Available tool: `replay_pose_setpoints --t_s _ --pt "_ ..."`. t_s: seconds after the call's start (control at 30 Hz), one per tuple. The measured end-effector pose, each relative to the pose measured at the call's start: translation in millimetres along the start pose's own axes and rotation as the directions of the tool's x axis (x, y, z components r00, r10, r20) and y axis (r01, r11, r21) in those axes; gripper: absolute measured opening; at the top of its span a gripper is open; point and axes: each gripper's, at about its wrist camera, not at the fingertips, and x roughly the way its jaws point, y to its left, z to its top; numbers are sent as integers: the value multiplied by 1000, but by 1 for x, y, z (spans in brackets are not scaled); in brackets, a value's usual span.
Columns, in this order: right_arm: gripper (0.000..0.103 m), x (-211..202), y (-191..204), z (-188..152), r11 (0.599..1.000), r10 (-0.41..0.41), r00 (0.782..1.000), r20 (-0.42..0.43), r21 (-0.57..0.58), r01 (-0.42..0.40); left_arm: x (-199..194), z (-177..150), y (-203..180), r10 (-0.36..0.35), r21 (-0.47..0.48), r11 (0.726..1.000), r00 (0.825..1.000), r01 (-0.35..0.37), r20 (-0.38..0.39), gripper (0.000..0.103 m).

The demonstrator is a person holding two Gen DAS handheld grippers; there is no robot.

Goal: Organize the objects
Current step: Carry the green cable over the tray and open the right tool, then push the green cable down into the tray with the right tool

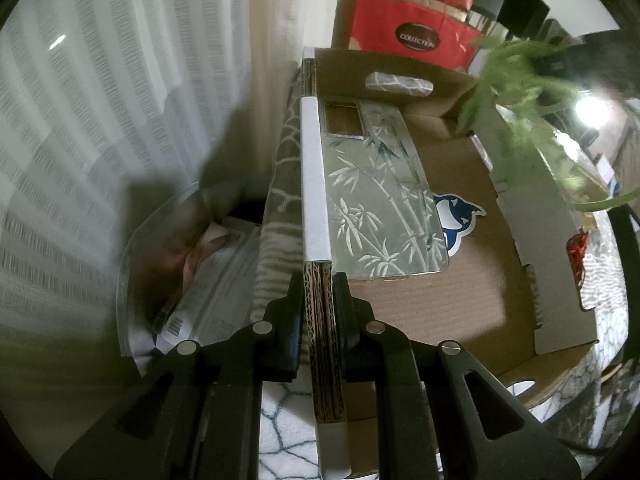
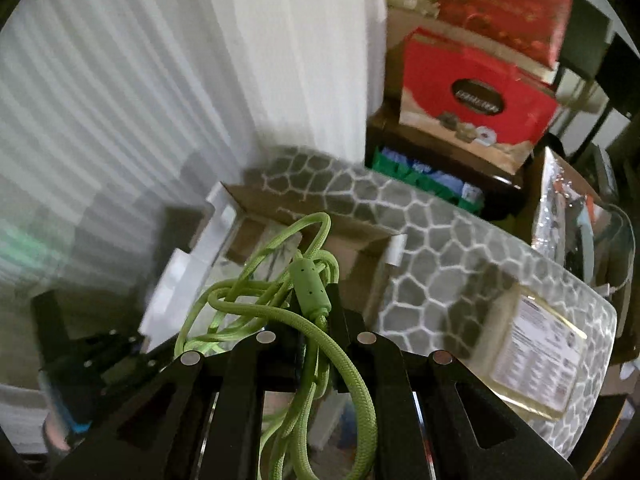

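An open cardboard box lies on a patterned blanket. Inside it are a clear phone case with a bamboo print and a blue-and-white animal sticker. My left gripper is shut on the box's left wall, one finger on each side of the corrugated edge. In the right wrist view my right gripper is shut on a tangled green braided cable, hanging over the same box. The cable shows as a green blur above the box's right wall. The left gripper sits at the lower left.
A red gift box on stacked cartons stands behind the box. A clear bag of papers lies left of it by the white curtain. The grey cobble-pattern blanket carries a clear labelled case at the right.
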Motion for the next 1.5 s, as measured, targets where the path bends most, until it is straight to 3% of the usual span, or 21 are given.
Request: replay_pose_setpoints --t_s 0.23,0.33,0.37,0.4,0.43,0.63,0.87,0.97,1.1,1.27,1.33,1.4,1.5 --pt "13 63 5 10 997 -80 996 -48 -16 79 -1 0 1 -3 -2 1000 1000 3 0 12" --pt "26 73 -1 10 996 -91 995 -33 5 92 -1 1 1 -6 -2 1000 1000 6 -1 12" --pt "39 73 -3 9 995 -104 994 -24 3 104 -1 1 1 -6 -2 1000 1000 6 -1 12" --pt "51 72 -3 10 994 -113 993 -16 2 113 -1 1 1 -6 -3 1000 1000 6 -1 12" --pt "53 68 -5 10 993 -121 993 -2 3 121 -1 1 1 -7 -3 1000 1000 7 -1 13" --pt "55 30 -14 7 996 -84 994 69 33 82 -1 1 2 -8 -4 1000 1000 8 -1 13" --pt "65 -18 -37 -7 994 -76 990 115 83 67 -1 1 0 -5 -4 1000 1000 5 -3 13" --pt "65 -29 -44 -12 991 -96 988 123 101 83 -1 2 0 -6 -9 1000 1000 6 -4 13" --pt "65 -40 -49 -28 993 -46 991 126 111 32 0 3 0 -3 -7 1000 1000 3 -5 13" --pt "65 -47 -72 -56 987 -51 992 115 159 32 0 3 0 -5 -7 1000 1000 5 -4 13" --pt "61 -47 -84 -62 980 -44 992 117 196 20 0 3 1 -6 -9 1000 1000 6 -3 13" --pt "48 -49 -92 -62 976 -38 992 124 216 10 0 3 1 -6 -11 1000 1000 6 -3 13" --pt "47 -54 -91 -54 975 -12 987 162 221 -25 1 2 2 -2 -9 1000 1000 2 -3 13"
